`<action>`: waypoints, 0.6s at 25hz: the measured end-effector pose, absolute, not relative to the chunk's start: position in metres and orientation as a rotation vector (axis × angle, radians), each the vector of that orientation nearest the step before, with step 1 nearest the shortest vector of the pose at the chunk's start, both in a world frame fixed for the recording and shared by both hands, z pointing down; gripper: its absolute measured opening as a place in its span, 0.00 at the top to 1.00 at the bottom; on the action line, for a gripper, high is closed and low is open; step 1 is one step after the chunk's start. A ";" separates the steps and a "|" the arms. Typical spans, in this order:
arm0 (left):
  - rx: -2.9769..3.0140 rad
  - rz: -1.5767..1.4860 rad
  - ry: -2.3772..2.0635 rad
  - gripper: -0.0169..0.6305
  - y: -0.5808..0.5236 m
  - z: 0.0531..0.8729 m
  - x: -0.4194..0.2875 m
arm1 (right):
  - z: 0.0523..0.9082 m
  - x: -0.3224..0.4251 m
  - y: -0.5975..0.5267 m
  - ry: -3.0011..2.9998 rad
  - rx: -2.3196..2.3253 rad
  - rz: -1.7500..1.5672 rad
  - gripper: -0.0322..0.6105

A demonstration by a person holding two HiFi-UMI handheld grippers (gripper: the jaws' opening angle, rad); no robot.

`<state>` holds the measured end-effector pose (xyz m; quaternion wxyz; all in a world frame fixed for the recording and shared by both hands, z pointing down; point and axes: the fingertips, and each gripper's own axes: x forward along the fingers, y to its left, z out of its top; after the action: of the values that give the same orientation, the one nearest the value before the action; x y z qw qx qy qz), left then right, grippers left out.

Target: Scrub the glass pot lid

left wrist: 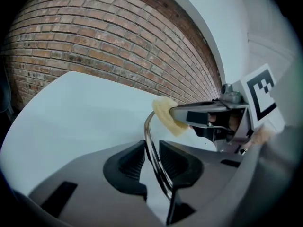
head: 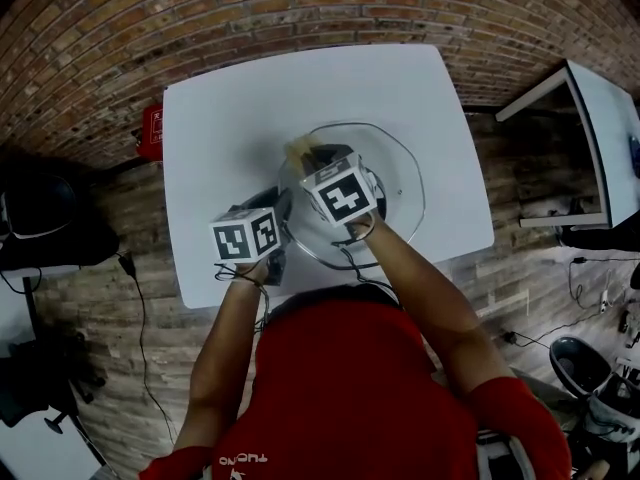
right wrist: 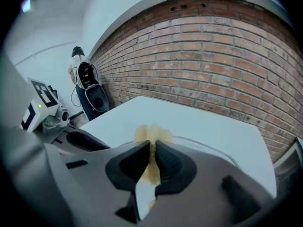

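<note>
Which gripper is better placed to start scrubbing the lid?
Right. The right gripper is shut on the sponge over the glass lid, while the left gripper is clamped on the lid's rim, steadying it.

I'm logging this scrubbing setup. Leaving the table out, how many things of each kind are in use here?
Glass pot lid: 1
Sponge: 1
Hand-held gripper: 2, the left hand-held gripper and the right hand-held gripper
Total: 4

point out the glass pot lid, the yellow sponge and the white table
round glass pot lid (head: 398, 173): head view, bare glass on its right
yellow sponge (right wrist: 151, 135): right gripper view, free top edge
white table (head: 230, 128): head view, bare top left
</note>
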<state>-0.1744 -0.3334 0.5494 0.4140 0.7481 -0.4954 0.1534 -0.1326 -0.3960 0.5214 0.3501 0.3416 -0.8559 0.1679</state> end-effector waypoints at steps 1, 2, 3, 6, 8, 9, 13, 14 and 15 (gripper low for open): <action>1.880 0.386 -1.243 0.81 -0.333 0.550 -0.174 | 0.524 -0.135 -0.396 -2.215 0.877 0.438 0.87; 1.880 0.386 -1.240 0.81 -0.333 0.549 -0.174 | 0.527 -0.136 -0.396 -2.212 0.871 0.440 0.87; 1.882 0.386 -1.238 0.81 -0.334 0.549 -0.174 | 0.529 -0.135 -0.397 -2.208 0.869 0.440 0.87; 1.885 0.389 -1.235 0.81 -0.337 0.549 -0.173 | 0.535 -0.124 -0.405 -2.175 0.891 0.427 0.87; 1.886 0.395 -1.230 0.82 -0.337 0.549 -0.172 | 0.537 -0.111 -0.411 -2.137 0.923 0.416 0.87; 1.888 0.398 -1.228 0.81 -0.337 0.549 -0.173 | 0.539 -0.102 -0.414 -2.117 0.938 0.412 0.87; 1.889 0.394 -1.216 0.81 -0.335 0.549 -0.174 | 0.542 -0.057 -0.423 -2.028 1.019 0.404 0.87; 1.889 0.393 -1.213 0.81 -0.335 0.549 -0.174 | 0.544 -0.046 -0.425 -2.007 1.042 0.409 0.87; 1.890 0.393 -1.211 0.81 -0.334 0.549 -0.175 | 0.545 -0.034 -0.426 -1.987 1.066 0.414 0.87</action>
<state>-0.1745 -0.3343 0.5492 0.4184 0.7533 -0.4826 0.1568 -0.0342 -0.4260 0.5447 0.4119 0.4238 -0.7897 0.1647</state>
